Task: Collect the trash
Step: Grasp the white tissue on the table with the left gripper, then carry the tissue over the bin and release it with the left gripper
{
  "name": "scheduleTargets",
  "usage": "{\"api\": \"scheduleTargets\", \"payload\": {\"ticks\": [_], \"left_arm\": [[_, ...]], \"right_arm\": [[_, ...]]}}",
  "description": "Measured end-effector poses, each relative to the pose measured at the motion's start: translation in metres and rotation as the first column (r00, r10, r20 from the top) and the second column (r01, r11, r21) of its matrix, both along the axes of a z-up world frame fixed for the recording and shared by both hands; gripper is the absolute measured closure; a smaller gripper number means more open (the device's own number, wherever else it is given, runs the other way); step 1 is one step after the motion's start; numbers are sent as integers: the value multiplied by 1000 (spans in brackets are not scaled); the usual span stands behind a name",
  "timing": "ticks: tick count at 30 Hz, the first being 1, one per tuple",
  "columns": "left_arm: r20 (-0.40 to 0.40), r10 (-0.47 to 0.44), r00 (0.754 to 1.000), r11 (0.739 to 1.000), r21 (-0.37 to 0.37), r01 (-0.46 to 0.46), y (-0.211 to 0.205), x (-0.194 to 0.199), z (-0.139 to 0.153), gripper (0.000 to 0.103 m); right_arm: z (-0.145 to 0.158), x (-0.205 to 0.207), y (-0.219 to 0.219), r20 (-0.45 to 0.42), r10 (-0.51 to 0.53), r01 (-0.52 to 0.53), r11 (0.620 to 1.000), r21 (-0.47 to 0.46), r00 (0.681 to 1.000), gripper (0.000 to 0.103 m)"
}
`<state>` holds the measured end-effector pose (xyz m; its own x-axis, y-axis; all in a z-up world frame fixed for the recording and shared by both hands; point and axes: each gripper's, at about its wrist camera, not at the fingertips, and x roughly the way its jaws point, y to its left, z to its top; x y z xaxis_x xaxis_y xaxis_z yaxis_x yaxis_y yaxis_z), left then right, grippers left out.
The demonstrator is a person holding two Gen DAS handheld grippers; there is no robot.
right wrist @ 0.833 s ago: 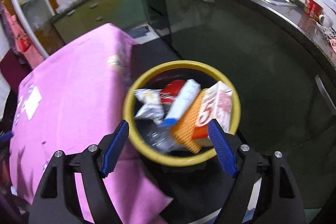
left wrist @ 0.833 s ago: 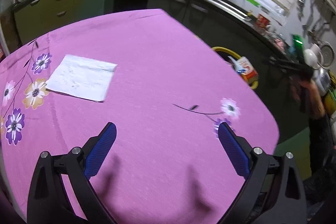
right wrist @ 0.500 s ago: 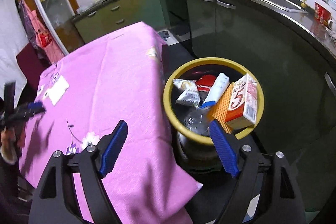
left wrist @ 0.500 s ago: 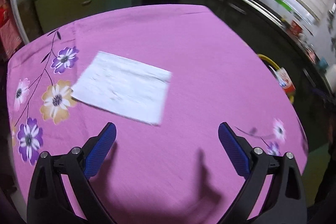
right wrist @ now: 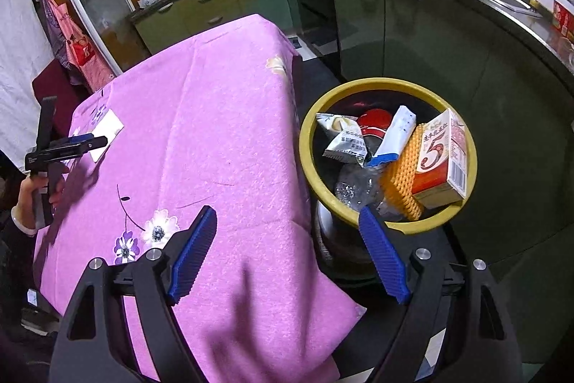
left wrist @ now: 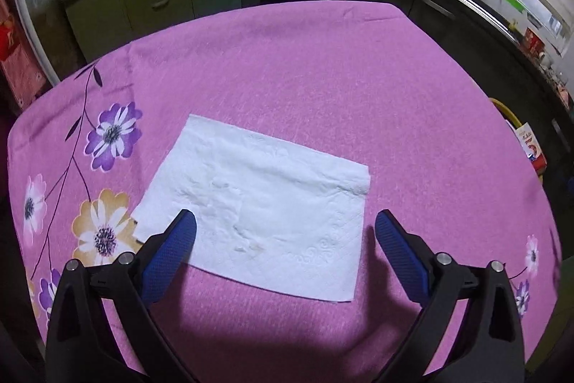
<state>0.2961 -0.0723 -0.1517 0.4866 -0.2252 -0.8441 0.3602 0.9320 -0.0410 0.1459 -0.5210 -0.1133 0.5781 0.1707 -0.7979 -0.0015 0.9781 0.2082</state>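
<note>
Flat on pink floral tablecloth [left wrist: 323, 67]: white paper napkin [left wrist: 262, 200], bare cloth all round it. Left gripper [left wrist: 285, 232] spread wide, empty, fingers straddling napkin's near edge. Right gripper [right wrist: 287, 241] wide open, empty, over table's right edge beside yellow-rimmed trash bin [right wrist: 389, 155] holding carton, wrappers.

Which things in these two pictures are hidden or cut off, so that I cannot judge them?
- Bin, left wrist view: mostly behind the table edge; only its rim and a carton show.
- Bin bottom, right wrist view: covered by trash such as the bottle.
- Napkin, right wrist view: small, partly behind the left tongs.
</note>
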Motion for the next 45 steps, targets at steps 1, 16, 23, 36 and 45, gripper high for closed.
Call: {"api": "scheduleTargets", "payload": {"ticks": [1, 16, 23, 36, 45], "left_arm": [[15, -5, 1000, 1000, 26, 5, -3, -2, -1, 14], [39, -116, 992, 993, 11, 116, -23, -21, 18, 100], [112, -211, 971, 976, -22, 215, -56, -43, 63, 101], [153, -541, 827, 828, -76, 556, -207, -77, 127, 100], [149, -713, 685, 688, -40, 725, -347, -75, 106, 100]], "right_arm": [[0, 1, 1, -1, 3, -3, 1000, 0, 1000, 22], [-1, 0, 5, 0, 21, -21, 999, 30, 1000, 22], [10, -9, -3, 34, 0, -1, 999, 33, 999, 22], [11, -40, -53, 53, -135, 133, 990, 43, 989, 19], [1, -63, -87, 49, -204, 199, 977, 82, 978, 19]]}}
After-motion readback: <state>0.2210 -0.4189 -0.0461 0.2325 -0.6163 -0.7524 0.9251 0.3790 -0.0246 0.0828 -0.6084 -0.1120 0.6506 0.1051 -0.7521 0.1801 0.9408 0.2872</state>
